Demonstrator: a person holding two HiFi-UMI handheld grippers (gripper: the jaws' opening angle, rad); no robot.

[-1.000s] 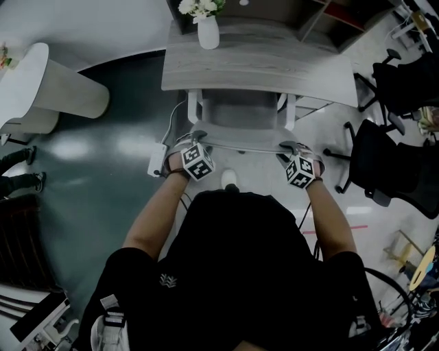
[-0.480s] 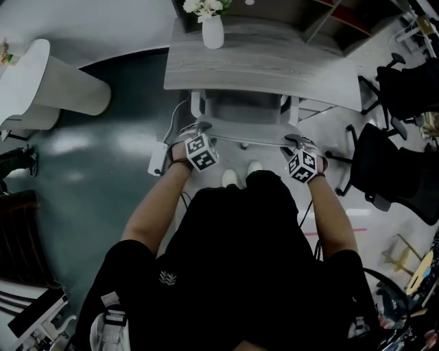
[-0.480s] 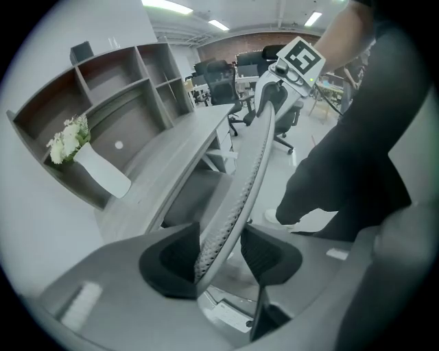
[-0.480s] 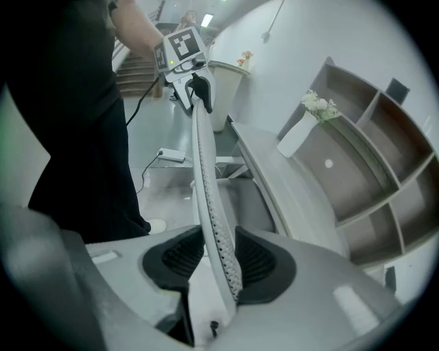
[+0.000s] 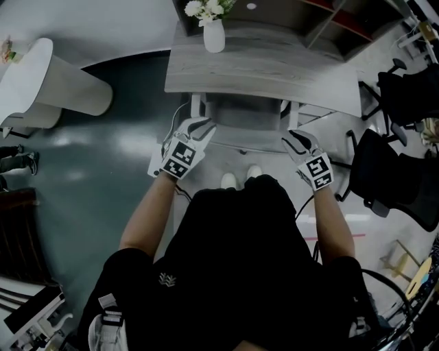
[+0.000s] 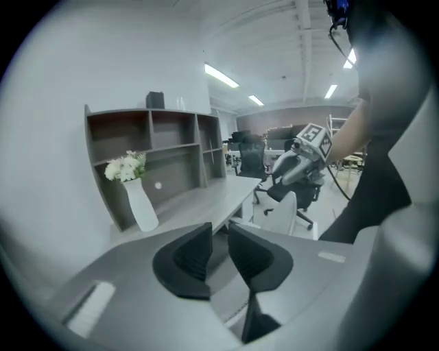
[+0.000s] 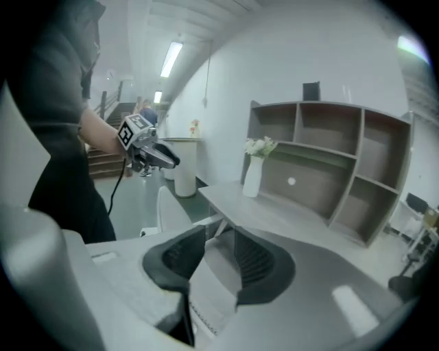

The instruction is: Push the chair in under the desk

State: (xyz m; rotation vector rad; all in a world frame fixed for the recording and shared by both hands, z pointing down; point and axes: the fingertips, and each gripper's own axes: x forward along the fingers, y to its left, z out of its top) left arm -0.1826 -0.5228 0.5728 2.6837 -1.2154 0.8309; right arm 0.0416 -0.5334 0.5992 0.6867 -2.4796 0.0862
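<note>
The chair (image 5: 243,115) stands with its seat tucked beneath the near edge of the grey wood desk (image 5: 274,65), its white frame posts just at that edge and its backrest rail a little out from it, on the person's side. The left gripper (image 5: 197,127) is held over the chair's left rear corner. In the left gripper view, the left gripper (image 6: 219,236) shows its jaws nearly together with a narrow gap left; they have just been closing, and nothing sits between them. The right gripper (image 5: 295,137) is held over the chair's right rear corner. In the right gripper view, the right gripper (image 7: 221,240) has its jaws apart, having just been opening a little, and they too are empty, with only the desk and chair seen beyond. A white vase (image 5: 214,34) of white flowers (image 5: 202,8) stands at the desk's far left corner, in front of a shelf unit (image 6: 171,147). The person's pale shoes (image 5: 230,179) are on the floor behind the backrest. Black office chairs (image 5: 384,158) stand off to the right of the desk.
</note>
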